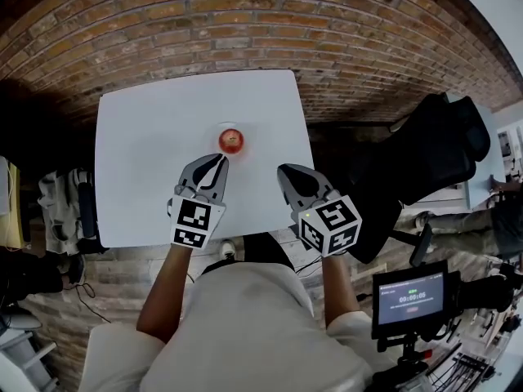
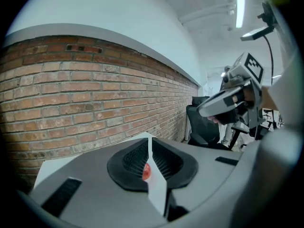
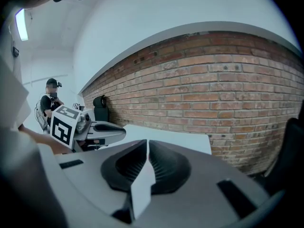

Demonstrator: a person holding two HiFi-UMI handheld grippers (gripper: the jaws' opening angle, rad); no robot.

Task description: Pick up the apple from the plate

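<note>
Your left claw (image 1: 221, 160) and right claw (image 1: 283, 170) are both closed and empty above the white surface (image 1: 147, 153).
The apple (image 1: 231, 140) sits on the plate (image 1: 231, 125) just beyond your left claw's tip, a little to its right; from your right claw it lies ahead and off to the left. Neither claw touches the apple or the plate.

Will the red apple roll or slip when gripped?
Likely rolls if nudged: the round red apple sits loose on the small white plate. Its shiny skin may slip; it looks firm enough to squeeze.
</note>
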